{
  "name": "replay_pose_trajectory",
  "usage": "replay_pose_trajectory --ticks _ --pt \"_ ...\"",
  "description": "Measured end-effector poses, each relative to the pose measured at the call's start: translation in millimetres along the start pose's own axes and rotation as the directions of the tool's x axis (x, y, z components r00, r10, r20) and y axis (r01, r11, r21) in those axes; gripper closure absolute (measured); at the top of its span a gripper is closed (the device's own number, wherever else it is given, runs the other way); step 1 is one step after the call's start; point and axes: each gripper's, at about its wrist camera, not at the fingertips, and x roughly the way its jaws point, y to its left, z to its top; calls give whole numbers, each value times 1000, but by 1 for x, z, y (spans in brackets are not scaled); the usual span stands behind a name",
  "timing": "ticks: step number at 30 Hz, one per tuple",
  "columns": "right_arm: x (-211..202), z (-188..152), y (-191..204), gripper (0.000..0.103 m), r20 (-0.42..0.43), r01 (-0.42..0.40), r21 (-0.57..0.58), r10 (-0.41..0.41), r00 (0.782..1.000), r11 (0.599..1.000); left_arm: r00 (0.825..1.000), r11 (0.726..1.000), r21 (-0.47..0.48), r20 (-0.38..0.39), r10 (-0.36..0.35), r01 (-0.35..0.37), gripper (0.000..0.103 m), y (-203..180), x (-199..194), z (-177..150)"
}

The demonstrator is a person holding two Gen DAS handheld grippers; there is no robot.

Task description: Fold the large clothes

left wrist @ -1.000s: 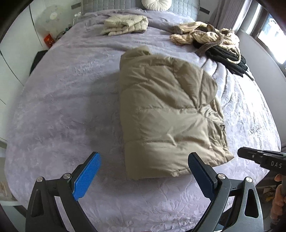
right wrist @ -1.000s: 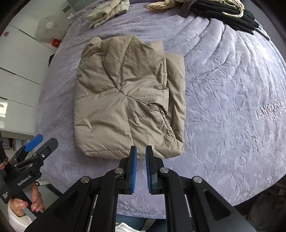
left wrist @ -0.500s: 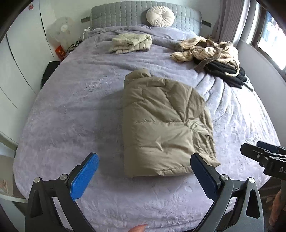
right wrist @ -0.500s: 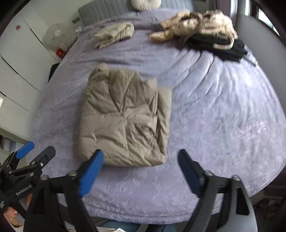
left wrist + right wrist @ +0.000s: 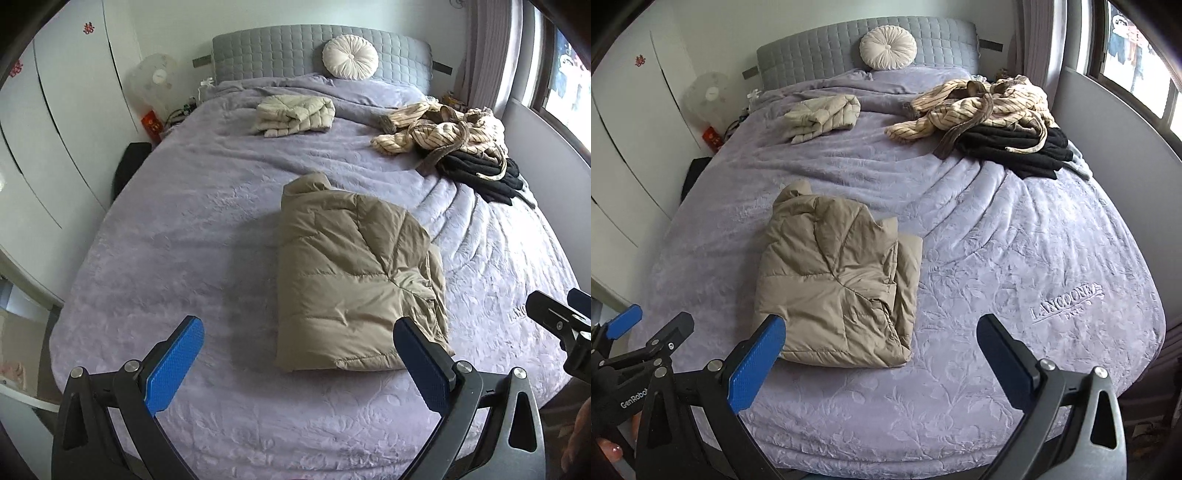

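A tan puffer jacket (image 5: 351, 280) (image 5: 834, 280) lies folded into a rectangle on the lilac bedspread (image 5: 184, 221) (image 5: 997, 240), near the foot of the bed. My left gripper (image 5: 297, 328) hangs open above the jacket's near edge, touching nothing. My right gripper (image 5: 881, 323) hovers over the jacket's near right corner; its jaws are opening wide with nothing between them. Each gripper shows at the edge of the other's view: the right gripper (image 5: 557, 321) and the left gripper (image 5: 639, 332).
A folded cream quilted jacket (image 5: 295, 114) (image 5: 823, 116) lies near the headboard. A heap of striped and black clothes (image 5: 461, 147) (image 5: 990, 118) sits at the far right. A round cushion (image 5: 350, 57), a fan (image 5: 157, 79) and white wardrobe doors (image 5: 55, 129) stand beyond.
Both grippers have risen and drawn back from the jacket, so more of the bed shows. The right gripper went from shut to wide open. The jacket lies still.
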Motion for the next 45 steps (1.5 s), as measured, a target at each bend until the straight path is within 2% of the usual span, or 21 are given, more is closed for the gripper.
replay_pose_trajectory --ticks 9,45 --pt "-2 -1 2 0 -2 2 3 -2 1000 1000 1000 1000 -1 18 8 -8 0 -1 -11 -3" --pt "-7 -12 5 0 -17 7 11 -7 1000 1000 1000 999 -39 12 17 -16 0 8 -19 -11"
